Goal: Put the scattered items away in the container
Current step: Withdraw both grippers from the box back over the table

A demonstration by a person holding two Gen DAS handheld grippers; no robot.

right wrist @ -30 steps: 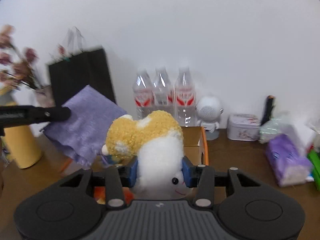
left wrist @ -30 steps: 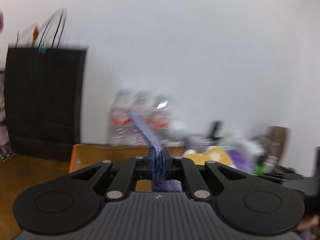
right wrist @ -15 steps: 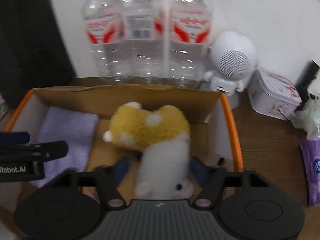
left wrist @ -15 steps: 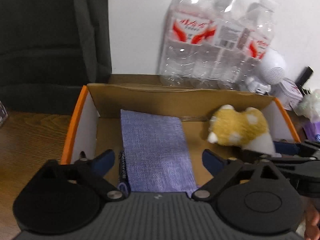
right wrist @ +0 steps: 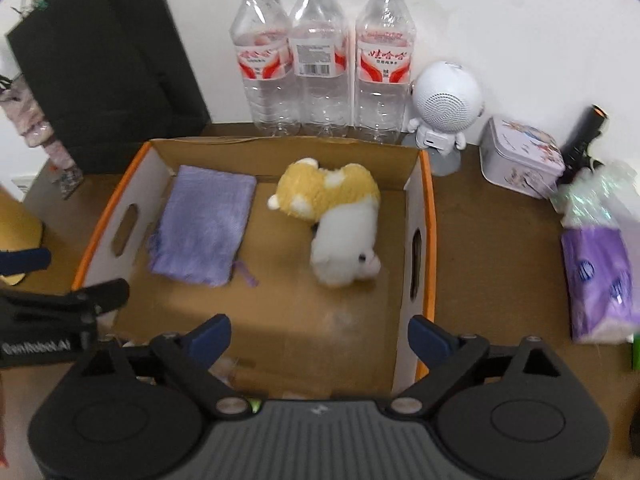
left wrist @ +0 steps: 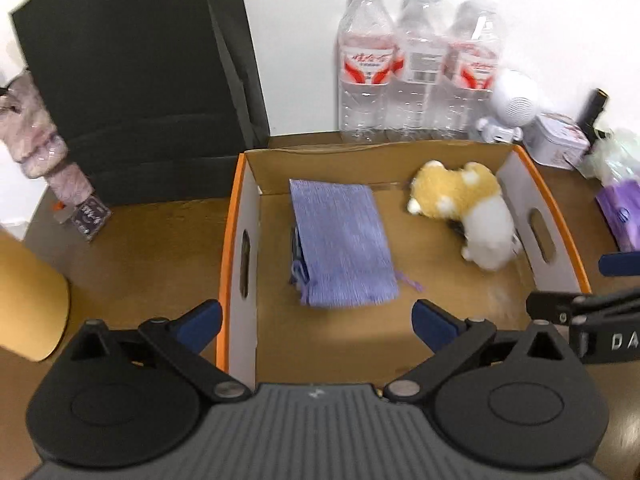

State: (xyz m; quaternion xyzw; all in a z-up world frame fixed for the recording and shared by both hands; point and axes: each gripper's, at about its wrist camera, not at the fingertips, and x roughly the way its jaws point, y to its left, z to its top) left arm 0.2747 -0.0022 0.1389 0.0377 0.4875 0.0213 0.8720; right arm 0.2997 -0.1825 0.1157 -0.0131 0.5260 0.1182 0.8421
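An orange-rimmed cardboard box sits on the wooden table. Inside it a purple drawstring pouch lies flat on the left, and a yellow-and-white plush toy lies on the right. My left gripper hangs over the box's near left corner, jaws still opening, nothing between them. My right gripper hangs over the near right side, jaws also opening and empty. Each gripper shows at the edge of the other's view.
Three water bottles, a white round speaker figure and a tin stand behind the box. A black paper bag stands back left, purple tissue packs right, a yellow cylinder near left.
Both grippers tilted down over the box and opened. The left let go of the purple pouch, the right let go of the plush toy; both now lie in the box.
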